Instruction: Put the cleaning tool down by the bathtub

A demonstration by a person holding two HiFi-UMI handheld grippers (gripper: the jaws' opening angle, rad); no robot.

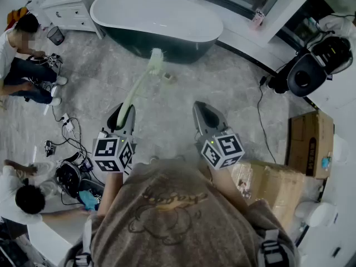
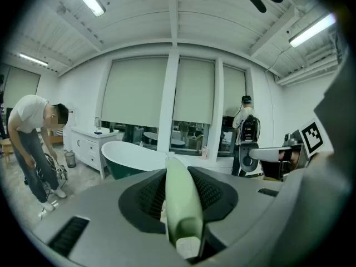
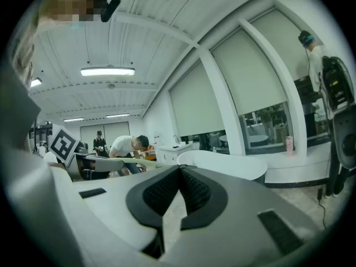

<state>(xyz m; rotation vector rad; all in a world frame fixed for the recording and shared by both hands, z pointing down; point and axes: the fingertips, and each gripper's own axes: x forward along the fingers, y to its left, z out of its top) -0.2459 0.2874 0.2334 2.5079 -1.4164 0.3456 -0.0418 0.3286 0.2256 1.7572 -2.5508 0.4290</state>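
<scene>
Fingers (image 2: pixel 139 196) of left gripper (image 1: pixel 124 111) clamp one brush (image 1: pixel 141 83); fingers (image 3: pixel 201 192) of right gripper (image 1: pixel 206 112) meet, empty.

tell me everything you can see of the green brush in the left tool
The brush is long, pale green and plastic-looking. Its slim, slightly curved handle ends in a head of pale bristles. The left tool is clamped on the handle's near end, one jaw on each side, and holds it off the floor, pointing forward toward the bathtub. Nothing else touches it.
</scene>
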